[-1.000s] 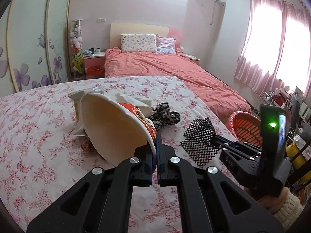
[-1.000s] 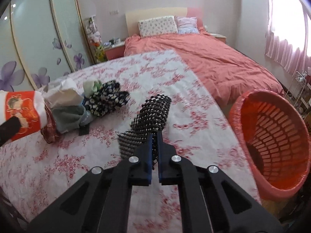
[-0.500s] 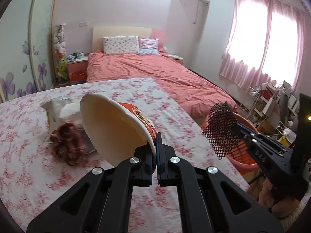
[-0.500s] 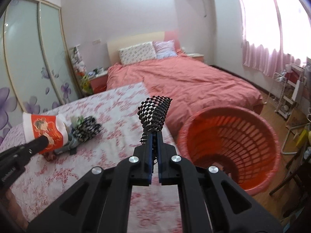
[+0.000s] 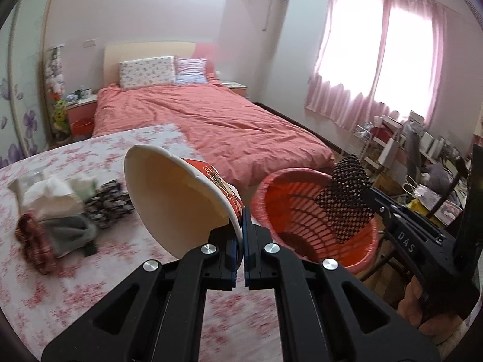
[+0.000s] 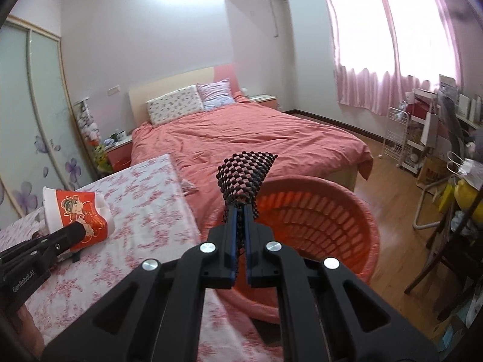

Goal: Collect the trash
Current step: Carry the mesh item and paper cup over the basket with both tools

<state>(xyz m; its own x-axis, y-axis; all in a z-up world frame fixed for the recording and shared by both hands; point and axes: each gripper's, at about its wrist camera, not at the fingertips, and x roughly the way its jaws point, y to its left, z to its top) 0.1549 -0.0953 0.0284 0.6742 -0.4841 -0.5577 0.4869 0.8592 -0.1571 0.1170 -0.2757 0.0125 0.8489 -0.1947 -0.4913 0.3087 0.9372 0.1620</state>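
My left gripper (image 5: 242, 211) is shut on the rim of a red-and-white paper noodle cup (image 5: 181, 193), held tilted over the floral table's right side. That cup (image 6: 75, 214) also shows at the left of the right wrist view, with the left gripper (image 6: 77, 229) on it. My right gripper (image 6: 240, 208) is shut on a black foam net sleeve (image 6: 246, 176), which hangs above the orange basket (image 6: 317, 220). The left wrist view shows the net sleeve (image 5: 344, 202) over the basket (image 5: 302, 208), which stands on the floor beside the table.
A pile of crumpled tissues, cloth and patterned wrappers (image 5: 57, 208) lies on the floral tablecloth (image 5: 99, 265) at the left. Behind stands a bed with a coral cover (image 5: 211, 120). A wire rack (image 6: 398, 138), chair and cluttered shelves line the right wall.
Both grippers swung right from over the table toward the basket. The net sleeve rose off the tablecloth and now hangs above the basket; the cup moved to the table's right edge.
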